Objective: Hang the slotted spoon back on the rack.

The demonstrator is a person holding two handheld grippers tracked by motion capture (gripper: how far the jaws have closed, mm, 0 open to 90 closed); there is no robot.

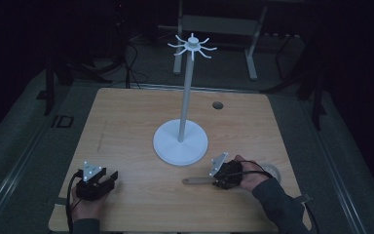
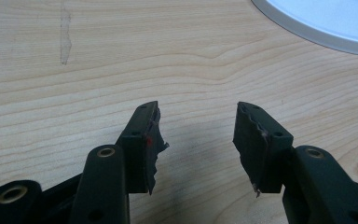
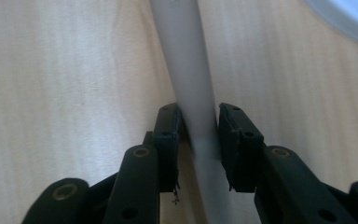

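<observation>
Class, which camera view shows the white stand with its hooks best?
The high view: it shows the whole white stand, with round base, upright pole and ring of hooks on top, standing mid-table. The left gripper view catches just an arc of its base at the top right, and the right gripper view a corner of the base.

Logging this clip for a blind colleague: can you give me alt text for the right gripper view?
The right tool has its two black jaws on either side of a pale grey handle that lies on the light wooden table, with the pads at or very near its sides. The stand's white base curves across the upper right corner.
</observation>
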